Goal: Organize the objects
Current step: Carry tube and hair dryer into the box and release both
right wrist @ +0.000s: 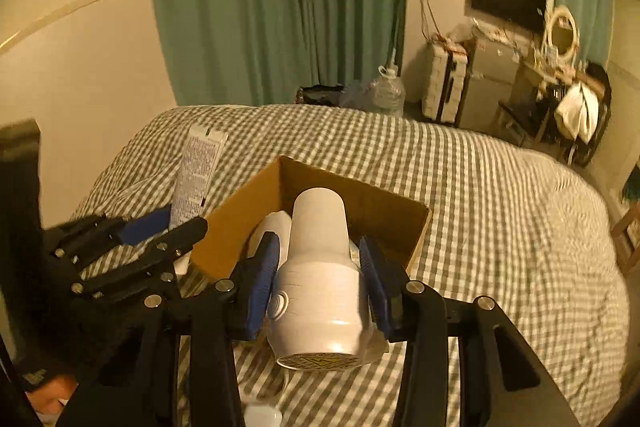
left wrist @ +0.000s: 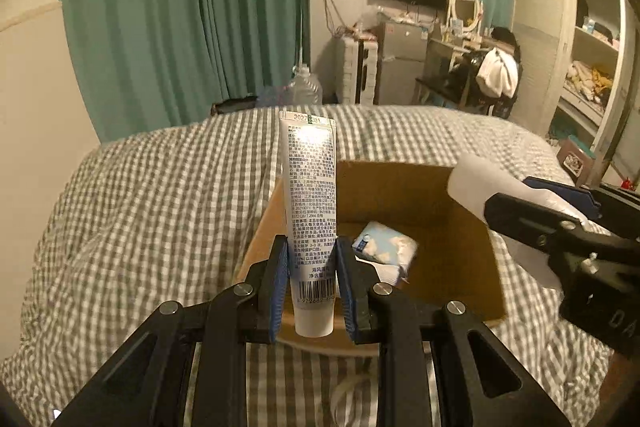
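My left gripper (left wrist: 312, 259) is shut on a white toothpaste tube (left wrist: 310, 195), held upright with its cap down, above the near left edge of an open cardboard box (left wrist: 476, 267). A blue-and-white tissue pack (left wrist: 384, 243) lies inside the box. My right gripper (right wrist: 318, 259) is shut on a white hair dryer (right wrist: 320, 267), its nozzle pointing over the box (right wrist: 240, 219). The right gripper shows at the right of the left wrist view (left wrist: 560, 227). The left gripper (right wrist: 160, 227) and the tube (right wrist: 196, 175) show at the left of the right wrist view.
The box sits on a bed with a grey-and-white checked cover (left wrist: 140, 207). Green curtains (left wrist: 180, 7), a large water bottle (left wrist: 306, 91), a small fridge (left wrist: 400, 63), a dressing table and open shelves (left wrist: 592, 67) stand beyond the bed.
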A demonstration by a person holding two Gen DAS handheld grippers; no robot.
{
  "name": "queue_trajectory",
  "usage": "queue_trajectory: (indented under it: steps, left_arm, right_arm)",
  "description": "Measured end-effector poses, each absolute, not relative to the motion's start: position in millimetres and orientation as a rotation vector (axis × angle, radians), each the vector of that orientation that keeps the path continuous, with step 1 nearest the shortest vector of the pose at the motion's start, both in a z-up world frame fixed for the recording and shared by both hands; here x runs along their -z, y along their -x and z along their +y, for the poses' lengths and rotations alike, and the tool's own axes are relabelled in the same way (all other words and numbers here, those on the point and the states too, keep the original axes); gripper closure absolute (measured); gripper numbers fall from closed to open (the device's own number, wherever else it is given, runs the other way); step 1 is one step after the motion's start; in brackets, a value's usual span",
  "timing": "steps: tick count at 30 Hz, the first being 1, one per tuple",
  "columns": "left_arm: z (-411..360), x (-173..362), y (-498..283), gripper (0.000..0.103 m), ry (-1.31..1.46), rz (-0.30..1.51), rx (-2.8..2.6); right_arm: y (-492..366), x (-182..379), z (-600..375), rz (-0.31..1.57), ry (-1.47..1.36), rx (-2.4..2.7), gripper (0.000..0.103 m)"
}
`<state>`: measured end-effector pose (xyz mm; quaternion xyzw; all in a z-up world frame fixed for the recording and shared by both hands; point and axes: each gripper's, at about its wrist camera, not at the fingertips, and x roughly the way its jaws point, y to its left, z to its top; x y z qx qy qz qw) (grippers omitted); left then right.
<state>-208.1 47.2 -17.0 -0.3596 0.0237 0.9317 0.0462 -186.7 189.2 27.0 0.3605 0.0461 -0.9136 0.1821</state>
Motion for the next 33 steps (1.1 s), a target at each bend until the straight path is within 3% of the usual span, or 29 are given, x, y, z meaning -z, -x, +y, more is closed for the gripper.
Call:
queue_trajectory:
  steps: [12, 18, 19, 21, 23, 25, 33]
  left_arm:
    - [50, 69, 245, 0.079, 1.17, 0.015, -2.835]
    - [54, 69, 240, 0.079, 1.197, 0.024, -2.819]
    - [55, 68, 238, 0.077, 1.196, 0.028, -2.823]
    - [55, 63, 235, 0.076, 1.193, 0.032, -2.83]
    - [54, 55, 229, 0.064, 1.179, 0.039, -2.853]
    - [51, 44, 222, 0.03, 1.152, 0.047, -2.884]
    - [39, -21, 181, 0.019, 1.027, 0.116, -2.952]
  right_arm:
    - [239, 32, 200, -0.047, -1.124, 2.557, 0.061]
    - [233, 29, 201, -0.023, -1.085, 2.6, 0.061]
    - [230, 26, 202, -0.005, -1.063, 2.615, 0.059]
    - [224, 18, 204, -0.01, -1.033, 2.639, 0.045]
    - [219, 9, 208, -0.042, -1.007, 2.654, 0.036]
    - [212, 0, 211, -0.064, -0.982, 2.668, 0.035]
    - [172, -59, 217, -0.049, -0.917, 2.721, 0.028]
